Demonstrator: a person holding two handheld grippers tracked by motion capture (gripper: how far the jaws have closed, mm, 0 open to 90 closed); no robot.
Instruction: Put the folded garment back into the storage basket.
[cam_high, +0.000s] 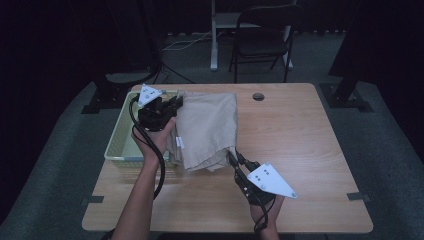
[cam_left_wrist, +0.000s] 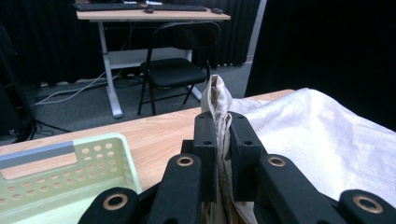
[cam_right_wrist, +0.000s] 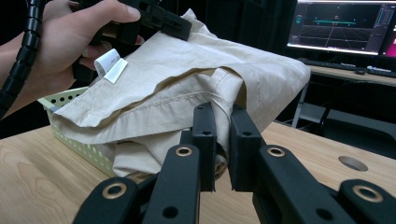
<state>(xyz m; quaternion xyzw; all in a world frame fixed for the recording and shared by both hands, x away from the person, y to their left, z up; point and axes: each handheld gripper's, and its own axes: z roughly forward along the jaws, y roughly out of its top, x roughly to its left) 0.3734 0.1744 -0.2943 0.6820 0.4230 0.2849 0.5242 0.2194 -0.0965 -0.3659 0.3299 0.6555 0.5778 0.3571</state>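
The step in hand looks like lifting a beige cloth garment (cam_high: 207, 127) out of the pale green basket (cam_high: 117, 140) and spreading it for laying out or folding. The garment hangs stretched between the two tools, partly over the basket's right rim and partly above the wooden surface (cam_high: 300, 150).

The left hand-held gripper (cam_high: 172, 106) sits at about ten o'clock of the surface, over the basket, its jaws pressed together on a bunched upper corner of the fabric; the left gripper view shows a ridge of cloth (cam_left_wrist: 218, 116) rising between the closed jaws. The right hand-held gripper (cam_high: 235, 159) sits at about six o'clock, its jaws likewise clamped on a hemmed lower edge (cam_right_wrist: 219, 100).

A white label (cam_right_wrist: 109, 65) shows near the person's left hand (cam_right_wrist: 60, 42).

The next move, as I judge it, calls for carrying both grips toward three o'clock, clear of the basket, keeping the cloth taut so that it settles flat on open wood.
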